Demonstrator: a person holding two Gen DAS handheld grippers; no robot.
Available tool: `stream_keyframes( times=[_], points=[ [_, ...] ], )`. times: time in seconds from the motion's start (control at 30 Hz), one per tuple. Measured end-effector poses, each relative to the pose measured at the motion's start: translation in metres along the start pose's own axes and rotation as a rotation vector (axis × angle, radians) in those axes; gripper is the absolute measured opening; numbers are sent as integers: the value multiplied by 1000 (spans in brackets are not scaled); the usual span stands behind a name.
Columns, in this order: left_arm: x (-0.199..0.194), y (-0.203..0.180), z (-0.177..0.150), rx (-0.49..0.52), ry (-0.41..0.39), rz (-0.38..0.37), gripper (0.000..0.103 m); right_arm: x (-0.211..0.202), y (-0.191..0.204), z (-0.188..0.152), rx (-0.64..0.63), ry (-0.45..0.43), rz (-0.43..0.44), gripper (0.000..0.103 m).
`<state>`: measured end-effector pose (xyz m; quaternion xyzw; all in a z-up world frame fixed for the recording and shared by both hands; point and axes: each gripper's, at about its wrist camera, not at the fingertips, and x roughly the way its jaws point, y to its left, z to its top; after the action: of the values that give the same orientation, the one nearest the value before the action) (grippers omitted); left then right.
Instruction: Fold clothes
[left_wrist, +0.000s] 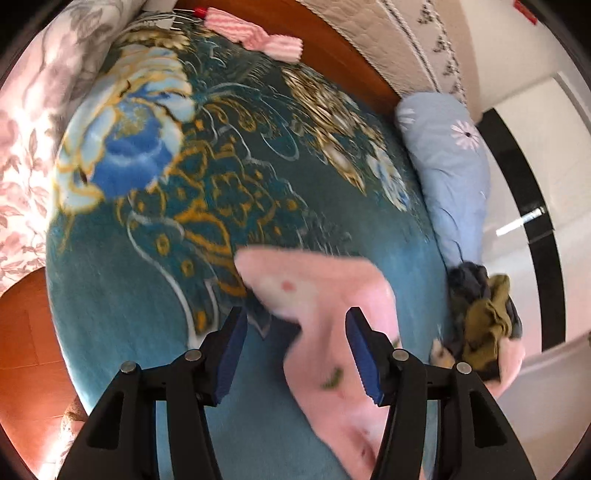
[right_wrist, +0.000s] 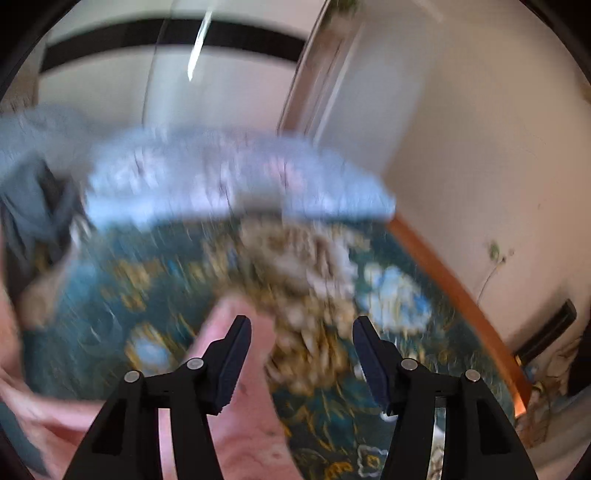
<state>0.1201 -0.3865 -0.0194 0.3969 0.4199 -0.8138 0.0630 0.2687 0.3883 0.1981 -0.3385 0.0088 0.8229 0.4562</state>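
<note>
While both the left gripper (left_wrist: 295, 354) and right gripper (right_wrist: 301, 360) hover with jaws spread over the rumpled pink garment (left_wrist: 332, 314) on the teal blanket (left_wrist: 147, 295), looks like 2 corners need pinching before any fold.

A bedroom in a home. A bed fills most of the view, covered by a plush teal blanket (left_wrist: 147, 295) patterned with large blue and gold flowers. A pale blue pillow with daisy prints (left_wrist: 450, 173) lies along its right side, and a pink floral quilt (left_wrist: 33, 122) is bunched at the far left. Loose clothes rest on the blanket: a pink garment (left_wrist: 325, 295) in the near middle and a dark and olive heap (left_wrist: 484, 314) at the right edge. A wooden bed frame (left_wrist: 354, 51), cream walls and reddish wood floor (left_wrist: 26, 332) surround it.
</note>
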Motion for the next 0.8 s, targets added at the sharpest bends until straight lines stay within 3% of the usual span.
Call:
stream_keyframes(
  times=[0.1,0.23,0.4,0.5,0.57,0.67,0.8],
  points=[
    [-3,1,12,-17,-21,-6,57,-69,52,25,-44,-148,192,62],
    [-1,17,14,-22,-2,-50,57,-142,167,30,-232,-203,526,67],
    [7,37,14,-111,115,-193,57,-181,368,-22,-427,79,976,67],
    [9,39,14,-122,177,-298,57,-194,472,-69,-517,286,1103,67],
    [14,42,14,-152,213,-353,57,-206,526,-95,-584,361,1143,67],
    [22,47,14,-196,249,-402,58,-218,579,-124,-665,413,1141,67],
    [26,44,18,-201,234,-380,58,-226,621,-152,-762,434,1137,67]
  ],
)
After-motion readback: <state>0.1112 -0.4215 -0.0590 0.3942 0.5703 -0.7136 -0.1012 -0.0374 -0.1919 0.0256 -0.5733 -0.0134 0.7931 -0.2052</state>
